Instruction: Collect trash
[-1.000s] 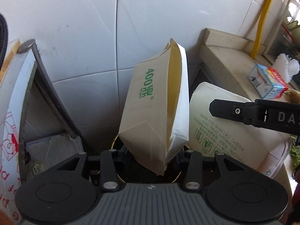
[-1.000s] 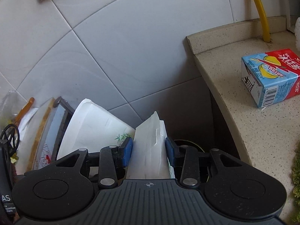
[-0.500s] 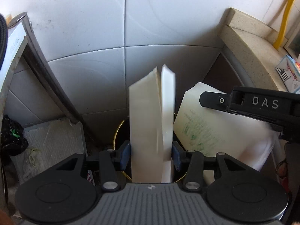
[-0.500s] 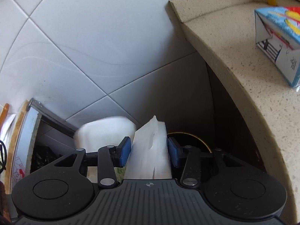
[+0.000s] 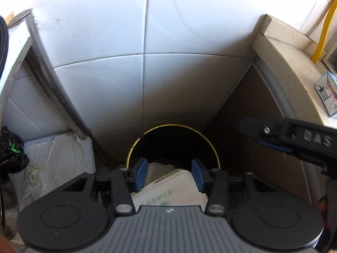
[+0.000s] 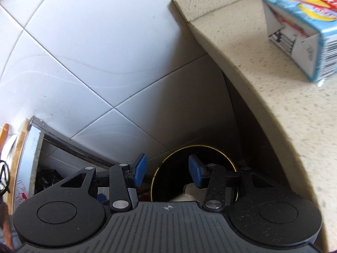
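- White paper bag with green print (image 5: 174, 191) lies inside the round black gold-rimmed bin (image 5: 211, 145), below the left gripper (image 5: 169, 174).
- Fingers of both grippers spread wide, empty; right gripper (image 6: 167, 171) over the bin.
- Blue glossy carton (image 6: 303, 31) lies far right on the speckled stone tabletop (image 6: 263, 80).

Two wrist cameras, both close above the same bin

The left view looks down along its tongs (image 5: 169, 174) into the round bin (image 5: 134, 147) against the tiled wall (image 5: 189, 31), the bench (image 5: 294, 67) at right. The right view, tilted, sits nearer the bench (image 6: 263, 67). Both share bin (image 6: 227, 158), wall (image 6: 94, 42) and the carton (image 6: 299, 25) on the bench.
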Demonstrator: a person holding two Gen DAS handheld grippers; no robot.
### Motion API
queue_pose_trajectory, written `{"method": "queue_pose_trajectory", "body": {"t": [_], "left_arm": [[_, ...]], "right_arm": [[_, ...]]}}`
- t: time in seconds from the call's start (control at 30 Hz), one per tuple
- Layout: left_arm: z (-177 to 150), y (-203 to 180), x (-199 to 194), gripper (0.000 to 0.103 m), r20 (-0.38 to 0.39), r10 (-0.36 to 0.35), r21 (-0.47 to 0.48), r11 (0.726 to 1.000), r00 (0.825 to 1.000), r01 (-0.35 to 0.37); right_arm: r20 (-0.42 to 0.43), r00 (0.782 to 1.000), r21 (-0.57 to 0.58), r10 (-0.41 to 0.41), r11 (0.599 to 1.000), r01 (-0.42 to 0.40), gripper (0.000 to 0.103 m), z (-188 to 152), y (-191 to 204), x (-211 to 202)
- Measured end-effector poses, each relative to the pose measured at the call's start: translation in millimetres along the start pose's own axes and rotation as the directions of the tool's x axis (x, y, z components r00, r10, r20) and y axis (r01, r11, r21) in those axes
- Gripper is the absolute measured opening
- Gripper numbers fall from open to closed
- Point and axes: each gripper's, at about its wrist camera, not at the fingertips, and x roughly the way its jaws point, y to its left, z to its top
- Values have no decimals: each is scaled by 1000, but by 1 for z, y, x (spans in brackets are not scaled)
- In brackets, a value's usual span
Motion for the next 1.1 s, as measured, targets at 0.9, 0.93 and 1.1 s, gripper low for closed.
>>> {"method": "queue_pose_trajectory", "body": {"t": [0.9,0.93,1.1], "left_arm": [[-51,-9,40,45,-188,-132,127,979,973,157],[-58,-6,36,45,-200,-142,121,978,969,168],[-108,5,32,46,-291,-87,211,966,953,152]], "right_arm": [[-132,990,51,-50,997,57,63,-83,-21,-23],[-133,990,51,-52,997,59,63,-84,-20,-24],[-178,982,70,-61,995,74,66,-99,-21,-19]]}}
